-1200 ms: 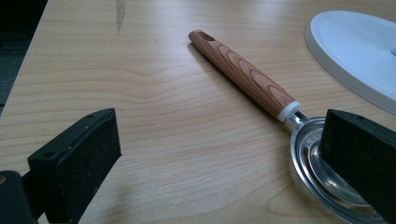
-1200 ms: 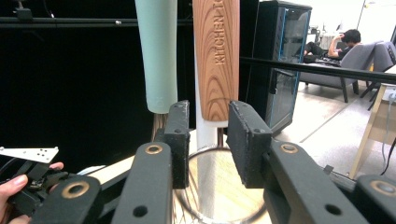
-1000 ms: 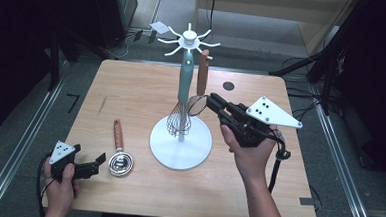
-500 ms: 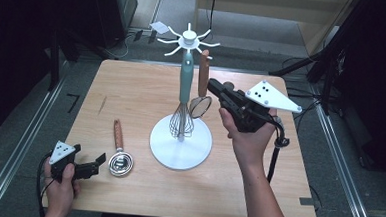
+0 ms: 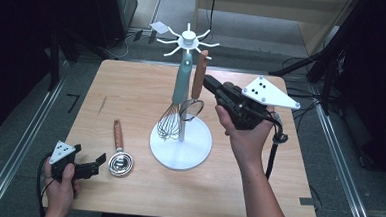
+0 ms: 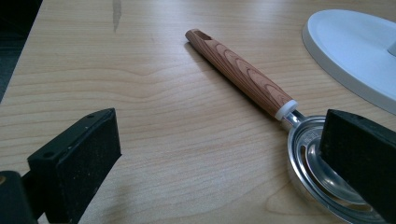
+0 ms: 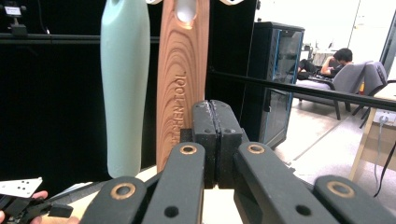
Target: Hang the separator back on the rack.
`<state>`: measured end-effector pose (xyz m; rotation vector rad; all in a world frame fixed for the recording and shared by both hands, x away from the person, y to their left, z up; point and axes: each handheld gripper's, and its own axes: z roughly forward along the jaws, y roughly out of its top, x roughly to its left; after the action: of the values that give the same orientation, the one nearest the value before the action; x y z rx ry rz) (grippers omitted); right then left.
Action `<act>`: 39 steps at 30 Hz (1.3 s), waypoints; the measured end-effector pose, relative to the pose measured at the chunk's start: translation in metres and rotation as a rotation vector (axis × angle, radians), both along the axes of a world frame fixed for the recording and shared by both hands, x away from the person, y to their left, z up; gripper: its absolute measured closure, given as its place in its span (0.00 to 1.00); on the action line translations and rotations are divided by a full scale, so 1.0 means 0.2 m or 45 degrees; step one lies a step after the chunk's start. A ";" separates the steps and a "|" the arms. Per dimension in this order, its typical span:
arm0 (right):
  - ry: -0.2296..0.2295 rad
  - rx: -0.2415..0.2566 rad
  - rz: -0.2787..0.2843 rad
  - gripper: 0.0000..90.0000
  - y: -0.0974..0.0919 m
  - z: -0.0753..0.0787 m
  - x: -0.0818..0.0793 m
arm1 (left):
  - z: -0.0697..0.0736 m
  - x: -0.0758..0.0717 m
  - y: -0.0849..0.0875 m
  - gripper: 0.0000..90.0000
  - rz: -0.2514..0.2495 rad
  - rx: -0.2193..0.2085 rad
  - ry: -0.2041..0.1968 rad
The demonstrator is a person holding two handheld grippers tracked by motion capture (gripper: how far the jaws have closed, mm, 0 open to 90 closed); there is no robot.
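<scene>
strainer bowl (image 6: 327,172): cut off by edge, part-hidden behind jaw | wooden handle (image 7: 182,79): top cropped

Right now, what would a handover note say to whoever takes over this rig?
Right gripper: shut, nothing between its jaws, tips beside the wood-handled strainer on the rack.
Left gripper: open, low at the table's near left, one jaw over the head of the spoon lying flat.
Done: whisk and strainer both hang from the rack's hooks.
Left: the spoon looks like the last piece to hang; the left gripper is placed to grasp it. Draw the right gripper clear of the strainer first.
</scene>
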<state>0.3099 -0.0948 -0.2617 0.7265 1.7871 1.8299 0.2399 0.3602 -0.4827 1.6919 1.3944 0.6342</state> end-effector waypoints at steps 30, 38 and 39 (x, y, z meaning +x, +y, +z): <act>-0.035 -0.033 0.062 1.00 0.08 0.01 -0.06 | 0.00 0.00 0.00 0.02 -0.013 0.008 0.007; -0.041 -0.040 0.080 1.00 0.10 0.02 -0.07 | 0.00 0.00 0.00 0.02 -0.004 0.004 0.003; -0.031 -0.041 0.081 1.00 0.10 0.02 -0.07 | 0.00 0.00 0.00 0.02 -0.003 0.005 0.003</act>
<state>0.2956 -0.0738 -0.2584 0.6397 1.8390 1.8382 0.2401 0.3600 -0.4827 1.6979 1.3934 0.6335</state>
